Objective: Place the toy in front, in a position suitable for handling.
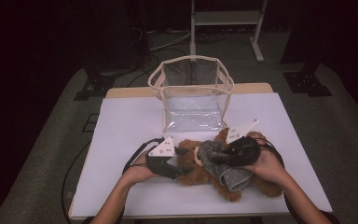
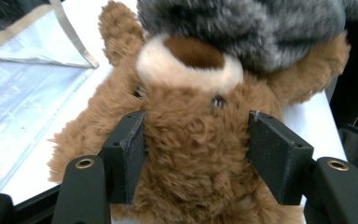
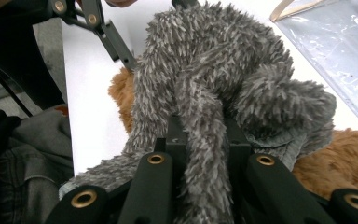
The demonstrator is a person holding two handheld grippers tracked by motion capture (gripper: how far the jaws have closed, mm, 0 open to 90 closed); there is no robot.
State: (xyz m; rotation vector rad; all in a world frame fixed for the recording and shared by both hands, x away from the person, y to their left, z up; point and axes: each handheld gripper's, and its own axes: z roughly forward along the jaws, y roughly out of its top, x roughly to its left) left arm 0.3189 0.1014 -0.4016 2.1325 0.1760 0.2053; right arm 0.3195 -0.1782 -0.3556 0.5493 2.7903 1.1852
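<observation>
A white-topped table (image 1: pixel 121 140) carries a clear bag (image 1: pixel 192 100) and a brown teddy bear (image 1: pixel 193 168).

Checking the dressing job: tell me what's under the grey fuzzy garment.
Under the grey fuzzy garment lies the brown teddy bear; its head and legs stick out, its torso is covered.

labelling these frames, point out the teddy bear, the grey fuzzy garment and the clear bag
teddy bear (image 2: pixel 191 140): left gripper view, on its forehead fur.
grey fuzzy garment (image 3: pixel 205 70): right gripper view, on its bunched middle.
clear bag (image 1: pixel 193 112): high view, on its front wall.
</observation>
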